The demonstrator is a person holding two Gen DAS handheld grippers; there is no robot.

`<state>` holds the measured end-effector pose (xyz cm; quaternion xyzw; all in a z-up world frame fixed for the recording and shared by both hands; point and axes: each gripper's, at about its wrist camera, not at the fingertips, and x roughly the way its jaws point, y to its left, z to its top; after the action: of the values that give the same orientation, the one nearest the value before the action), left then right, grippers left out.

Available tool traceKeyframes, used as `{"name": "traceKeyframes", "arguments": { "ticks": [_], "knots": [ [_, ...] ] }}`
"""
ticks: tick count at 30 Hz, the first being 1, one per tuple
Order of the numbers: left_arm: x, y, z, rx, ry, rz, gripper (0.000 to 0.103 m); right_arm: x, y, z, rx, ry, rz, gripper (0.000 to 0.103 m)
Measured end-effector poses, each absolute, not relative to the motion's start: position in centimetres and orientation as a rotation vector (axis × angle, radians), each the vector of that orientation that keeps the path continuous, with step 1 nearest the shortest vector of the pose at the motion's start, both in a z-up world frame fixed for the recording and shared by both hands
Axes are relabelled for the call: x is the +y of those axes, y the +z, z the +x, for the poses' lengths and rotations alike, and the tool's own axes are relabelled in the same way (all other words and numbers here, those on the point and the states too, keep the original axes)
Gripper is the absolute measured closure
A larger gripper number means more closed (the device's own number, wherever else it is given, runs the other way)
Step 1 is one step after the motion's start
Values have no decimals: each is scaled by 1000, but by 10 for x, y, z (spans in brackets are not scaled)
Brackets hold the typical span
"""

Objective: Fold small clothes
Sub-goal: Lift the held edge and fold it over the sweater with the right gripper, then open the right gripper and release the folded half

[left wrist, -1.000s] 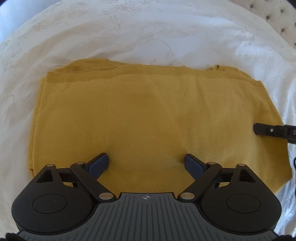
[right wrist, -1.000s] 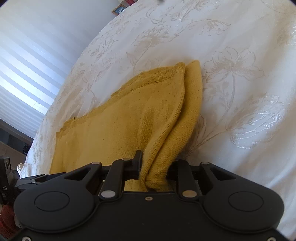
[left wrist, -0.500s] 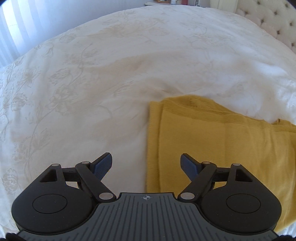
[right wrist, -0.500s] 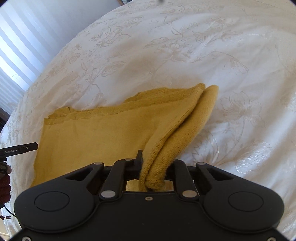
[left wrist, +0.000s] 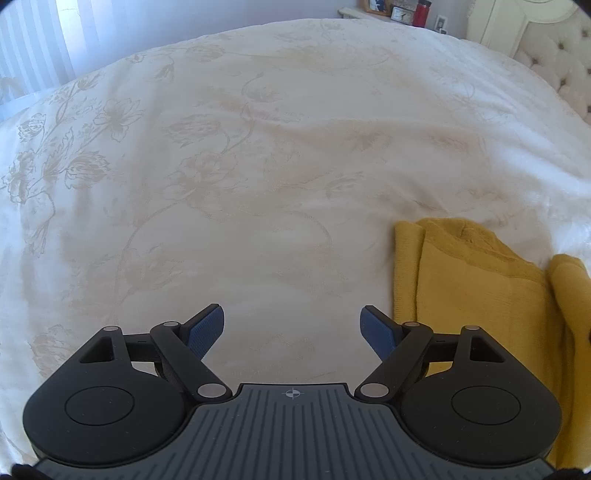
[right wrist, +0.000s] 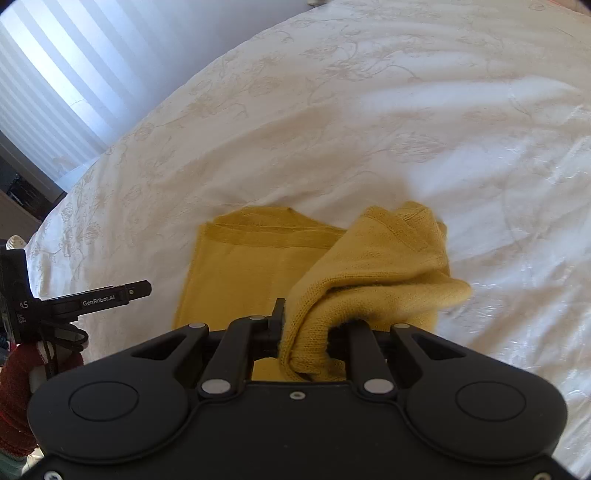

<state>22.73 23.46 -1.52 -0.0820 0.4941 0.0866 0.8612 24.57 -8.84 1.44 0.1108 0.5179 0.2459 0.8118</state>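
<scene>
A mustard-yellow knit garment (right wrist: 255, 269) lies folded on the white floral bedspread (right wrist: 332, 129). My right gripper (right wrist: 306, 332) is shut on the garment's right edge, which hangs lifted and bunched over the flat part. In the left wrist view the yellow garment (left wrist: 476, 295) shows at the lower right, its lifted part at the frame edge. My left gripper (left wrist: 293, 326) stands open over bare bedspread (left wrist: 258, 184), left of the garment, with nothing between its blue pads (left wrist: 207, 328). The left gripper (right wrist: 138, 290) also shows at the left of the right wrist view, held by a red-gloved hand (right wrist: 18, 384).
A tufted headboard (left wrist: 557, 48) stands at the far right. A shelf with frames and a red bottle (left wrist: 421, 13) lies beyond the bed. Striped curtains (right wrist: 55, 74) hang to the left, and the bed edge (right wrist: 48, 206) drops away there.
My left gripper slid left off the garment onto bare bedspread. My right gripper rose with the garment's edge, carrying it up and over toward the left.
</scene>
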Motion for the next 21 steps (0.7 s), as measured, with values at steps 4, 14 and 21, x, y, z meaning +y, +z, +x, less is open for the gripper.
{"name": "traceKeyframes", "arguments": {
  "ticks": [4,14,21],
  "knots": [
    [242,-18,221,1043,181,-169,22,-40,6,241,1108,579,251,83],
    [265,-17,203,1050,202,-194,22,26,-28,221,1117,594,126,74],
    [261,-11,202,1043,191,-181,22,35,-15,213,1077,755,133,53]
  ]
}}
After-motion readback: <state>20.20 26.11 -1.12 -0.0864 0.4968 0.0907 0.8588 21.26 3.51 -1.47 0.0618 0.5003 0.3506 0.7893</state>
